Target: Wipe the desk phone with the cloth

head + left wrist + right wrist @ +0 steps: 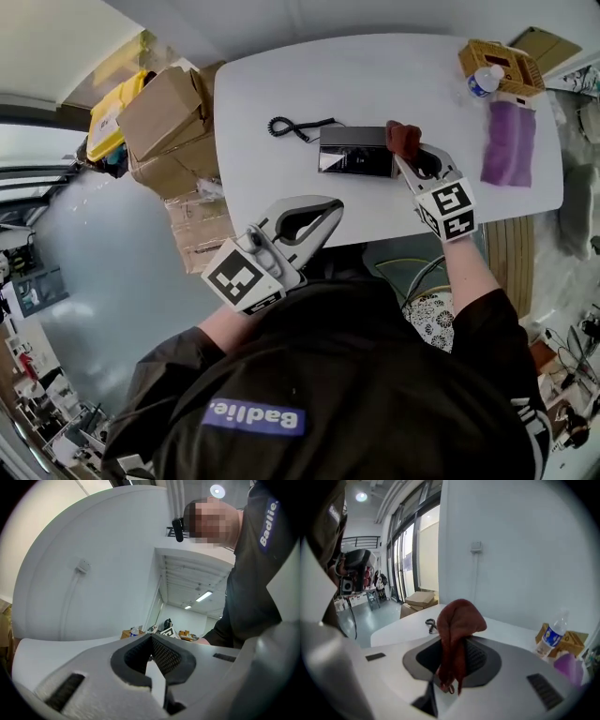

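The black desk phone [355, 152] lies on the white table [281, 84], its coiled cord [290, 127] trailing to the left. My right gripper [407, 156] is at the phone's right end, shut on a dark red cloth [403, 138] that touches that end. In the right gripper view the cloth [459, 620] hangs bunched between the jaws and hides the phone; only the cord [430, 624] shows. My left gripper [329, 208] hovers at the table's near edge, away from the phone, its jaws shut on nothing [151, 640].
A wicker basket [502, 62] and a water bottle [483, 81] stand at the far right corner, with a purple cloth [510, 142] beside them. Cardboard boxes [171, 120] and a yellow case [112, 111] sit on the floor left of the table.
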Motion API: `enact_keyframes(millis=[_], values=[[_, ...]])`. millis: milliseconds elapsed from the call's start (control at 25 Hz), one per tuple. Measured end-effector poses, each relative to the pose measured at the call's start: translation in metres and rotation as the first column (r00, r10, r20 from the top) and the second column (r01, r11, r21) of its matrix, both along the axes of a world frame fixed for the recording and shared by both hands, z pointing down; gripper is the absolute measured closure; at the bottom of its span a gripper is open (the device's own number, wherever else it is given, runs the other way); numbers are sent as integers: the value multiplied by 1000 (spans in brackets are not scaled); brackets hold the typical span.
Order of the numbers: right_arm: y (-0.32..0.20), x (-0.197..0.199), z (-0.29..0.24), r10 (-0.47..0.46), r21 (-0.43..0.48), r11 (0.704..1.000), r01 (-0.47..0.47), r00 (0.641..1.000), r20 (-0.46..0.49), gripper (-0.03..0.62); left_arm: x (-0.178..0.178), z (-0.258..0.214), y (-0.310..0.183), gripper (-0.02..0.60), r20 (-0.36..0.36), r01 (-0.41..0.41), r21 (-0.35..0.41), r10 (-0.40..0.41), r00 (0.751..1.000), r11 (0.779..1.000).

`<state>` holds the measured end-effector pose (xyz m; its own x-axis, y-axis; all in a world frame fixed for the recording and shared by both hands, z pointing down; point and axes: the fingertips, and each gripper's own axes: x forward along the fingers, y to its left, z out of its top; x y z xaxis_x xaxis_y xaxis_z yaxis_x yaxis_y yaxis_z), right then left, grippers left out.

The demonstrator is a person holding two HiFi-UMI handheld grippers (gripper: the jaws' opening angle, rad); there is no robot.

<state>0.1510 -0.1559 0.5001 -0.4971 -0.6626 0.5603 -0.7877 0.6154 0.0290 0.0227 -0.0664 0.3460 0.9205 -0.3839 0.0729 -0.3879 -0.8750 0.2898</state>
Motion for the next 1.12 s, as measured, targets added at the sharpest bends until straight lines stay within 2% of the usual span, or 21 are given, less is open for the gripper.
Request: enact_keyframes(millis=[120,240,360,480,640,880,1040,1120], values=[[-31,-1,13,-44,-16,999,43,993,-107,505,-11,1,-7,572,0,43,-8,-43,999,999],[-42,-8,37,-113,-84,992,99,978,-176,505,-20,1,-13,572,-29,77,-19,-78,997,997],[-38,-17,54,-142,-151,982,115,974,-179,505,-33,7,-13,572,-33,111,-32,-112,993,993],[-27,-25,54,-142,-179,978,111,974,-174,505,-44,12,-13,572,-23,128,-39,-129,991,991],[-5,-31,57,-159,-211,971,117,968,-196,505,-49,0,-12,572,-76,105,-24,-107,991,994],[29,-39,61,-140,-256,963,80,964,-227,505,-65,0,-4,572,-62,57,-14,-58,996,998],[62,-53,61,-131,-302,952,57,965,-228,505,-78,-12,3,572,-95,18,15,-16,995,1000],[69,-60,56,-125,-293,955,51,963,-238,505,-87,-11,1,572,-74,10,23,-8,997,1000]])
